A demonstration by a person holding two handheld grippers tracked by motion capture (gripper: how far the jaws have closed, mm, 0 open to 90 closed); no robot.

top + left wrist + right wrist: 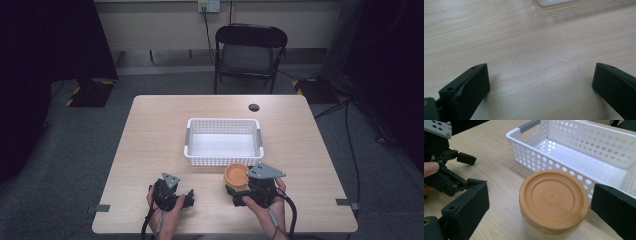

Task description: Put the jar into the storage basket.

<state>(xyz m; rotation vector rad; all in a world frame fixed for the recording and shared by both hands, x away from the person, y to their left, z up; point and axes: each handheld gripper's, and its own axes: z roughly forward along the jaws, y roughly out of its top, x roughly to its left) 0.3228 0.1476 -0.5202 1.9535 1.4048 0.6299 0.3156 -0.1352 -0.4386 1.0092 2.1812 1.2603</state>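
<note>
A jar with an orange lid (236, 175) (554, 197) stands upright on the wooden table (160, 130), just in front of a white perforated basket (223, 159) (524, 145) that holds nothing. My right gripper (236, 185) (539, 202) is open, its jaws on either side of the jar; the right jaw is close to it and a gap shows on the left. My left gripper (189, 197) (540, 80) (474, 170) rests low near the table's front edge, open, with bare table between its jaws.
A small black round disc (254, 107) lies on the table behind the basket. A black folding chair (250, 50) stands beyond the far edge. Cables trail on the grey floor at the right. Bare tabletop lies left and right of the basket.
</note>
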